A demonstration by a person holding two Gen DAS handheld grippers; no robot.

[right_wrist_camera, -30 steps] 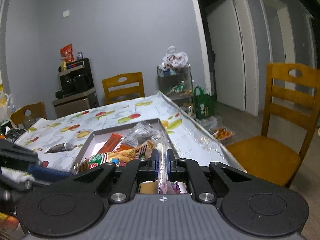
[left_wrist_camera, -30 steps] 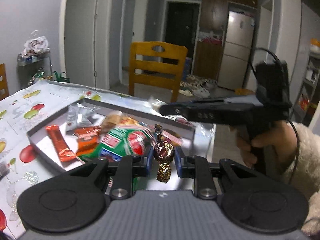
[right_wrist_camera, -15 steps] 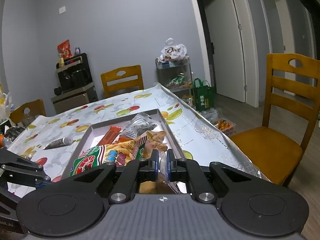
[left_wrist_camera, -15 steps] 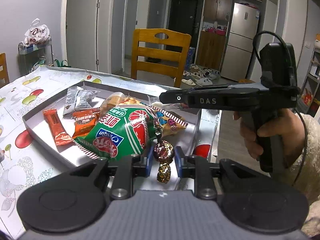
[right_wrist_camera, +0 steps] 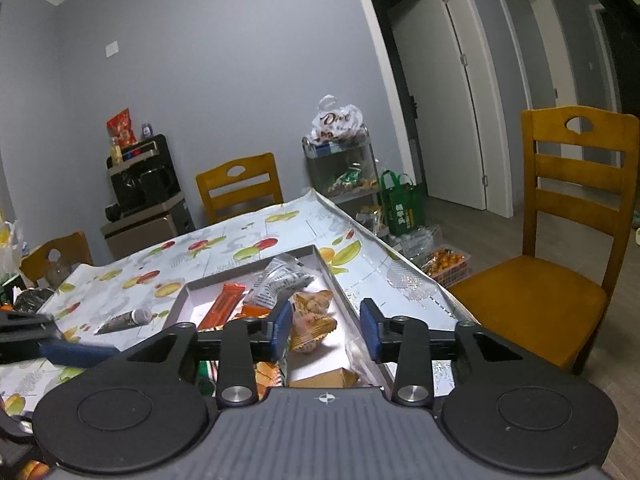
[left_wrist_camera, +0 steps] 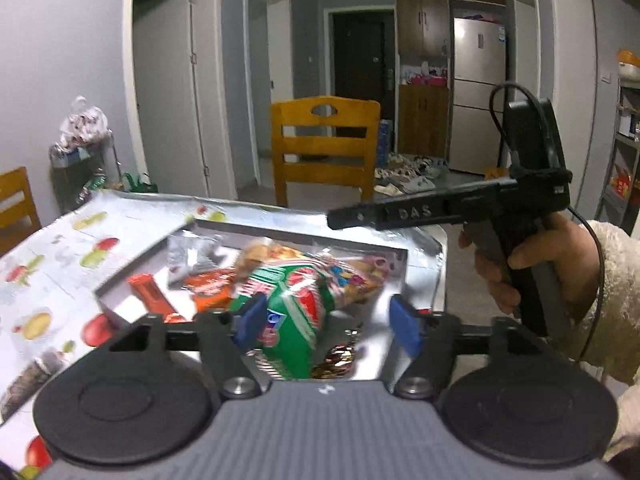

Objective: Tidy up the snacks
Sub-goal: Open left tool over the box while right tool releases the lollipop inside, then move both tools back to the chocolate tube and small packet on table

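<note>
A grey tray [left_wrist_camera: 400, 249] on the fruit-print table holds several snacks. My left gripper [left_wrist_camera: 326, 318] is open above its near end, over a green and red snack bag [left_wrist_camera: 300, 312]. A foil-wrapped candy [left_wrist_camera: 338, 358] lies in the tray below the left gripper. My right gripper [right_wrist_camera: 326, 326] is open over the tray [right_wrist_camera: 248, 270], empty. A clear packet [right_wrist_camera: 356, 350] lies by the tray's right wall under it. An orange bar [right_wrist_camera: 224, 306] and a yellow pastry pack [right_wrist_camera: 310, 322] lie in the tray. The right gripper's body [left_wrist_camera: 448, 210] shows in the left wrist view.
A dark tube [right_wrist_camera: 124, 320] lies on the table left of the tray. Wooden chairs [right_wrist_camera: 560, 240] stand around the table. A cart with snack bags [right_wrist_camera: 340, 160] stands by the wall. The table's edge [right_wrist_camera: 392, 256] runs close to the tray's right side.
Both grippers have opened. The left one let the foil candy drop into the tray. The right one released the clear packet, which now lies by the tray's right wall.
</note>
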